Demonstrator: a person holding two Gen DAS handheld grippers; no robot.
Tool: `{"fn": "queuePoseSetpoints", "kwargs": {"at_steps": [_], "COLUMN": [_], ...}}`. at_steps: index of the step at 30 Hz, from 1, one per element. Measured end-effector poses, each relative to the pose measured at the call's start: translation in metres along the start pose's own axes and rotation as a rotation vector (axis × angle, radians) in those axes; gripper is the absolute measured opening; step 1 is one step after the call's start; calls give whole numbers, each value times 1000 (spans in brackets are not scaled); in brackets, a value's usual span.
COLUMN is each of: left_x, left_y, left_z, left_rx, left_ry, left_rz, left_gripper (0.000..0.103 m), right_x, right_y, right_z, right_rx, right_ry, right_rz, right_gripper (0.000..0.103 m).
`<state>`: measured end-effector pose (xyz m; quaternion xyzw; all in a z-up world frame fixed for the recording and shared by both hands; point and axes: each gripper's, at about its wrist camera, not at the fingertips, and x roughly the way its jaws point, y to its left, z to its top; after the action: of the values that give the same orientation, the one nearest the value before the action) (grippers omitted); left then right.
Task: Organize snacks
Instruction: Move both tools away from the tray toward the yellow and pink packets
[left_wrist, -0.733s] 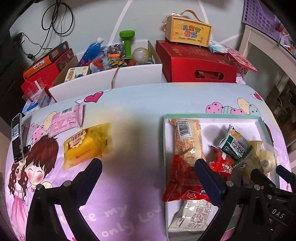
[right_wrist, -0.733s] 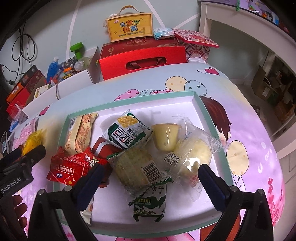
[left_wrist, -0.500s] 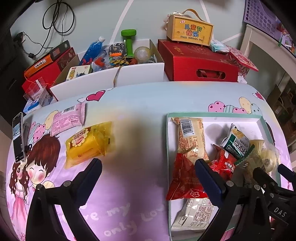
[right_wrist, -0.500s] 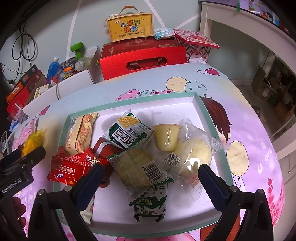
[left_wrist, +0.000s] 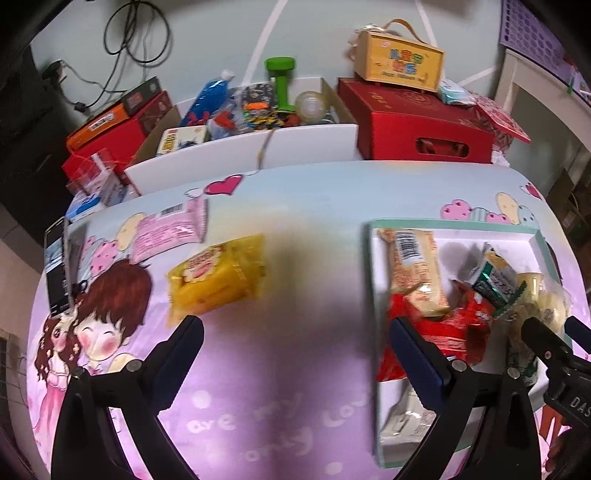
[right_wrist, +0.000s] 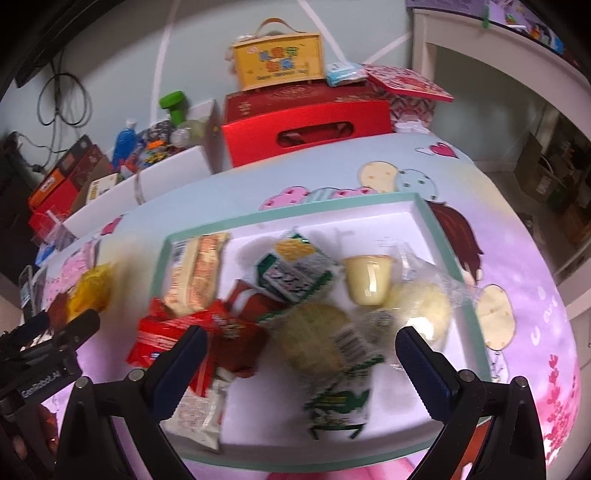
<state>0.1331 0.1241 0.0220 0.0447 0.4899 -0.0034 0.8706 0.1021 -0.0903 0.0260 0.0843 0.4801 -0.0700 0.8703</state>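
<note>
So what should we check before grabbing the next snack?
1. Left gripper open and empty: ok.
2. Right gripper open and empty: ok.
3. Yellow snack lying free on the table, nothing on it: ok.
4. Pink snack also outside the tray: not ok, still to sort.
5. Free room in the tray: ok, bare floor at its far end.
6. Picture sharp enough to aim: not ok, both views blur.

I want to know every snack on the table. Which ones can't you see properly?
- White packet, left wrist view: the left gripper's finger covers part of it.
- Green biscuit pack, right wrist view: blurred, print unreadable.
- Red packets, right wrist view: blurred and partly behind the right gripper's finger.
- Pink packet, left wrist view: print too small to read.
</note>
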Motion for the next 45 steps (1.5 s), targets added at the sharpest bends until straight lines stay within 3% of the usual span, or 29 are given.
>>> {"fn": "queuePoseSetpoints", "kwargs": {"at_steps": [9, 15, 28, 45], "left_x": [-8, -13, -18, 7], "left_y": [42, 84, 159, 184], "left_z": [-7, -15, -43, -38], "left_rx": [-53, -141, -299, -340], "left_ry": [5, 14, 53, 79], "left_rz": [58, 76, 152, 140], "left_gripper": [100, 100, 100, 100], "right_x": [-4, -9, -7, 5], "right_y": [37, 62, 130, 187], "right_z": [-3, -5, -22, -29], "right_rx": [-67, -83, -213, -332], "right_ry": [-6, -8, -12, -42], "right_rz": [45, 133, 188, 223], "right_gripper": [103, 103, 103, 103]}}
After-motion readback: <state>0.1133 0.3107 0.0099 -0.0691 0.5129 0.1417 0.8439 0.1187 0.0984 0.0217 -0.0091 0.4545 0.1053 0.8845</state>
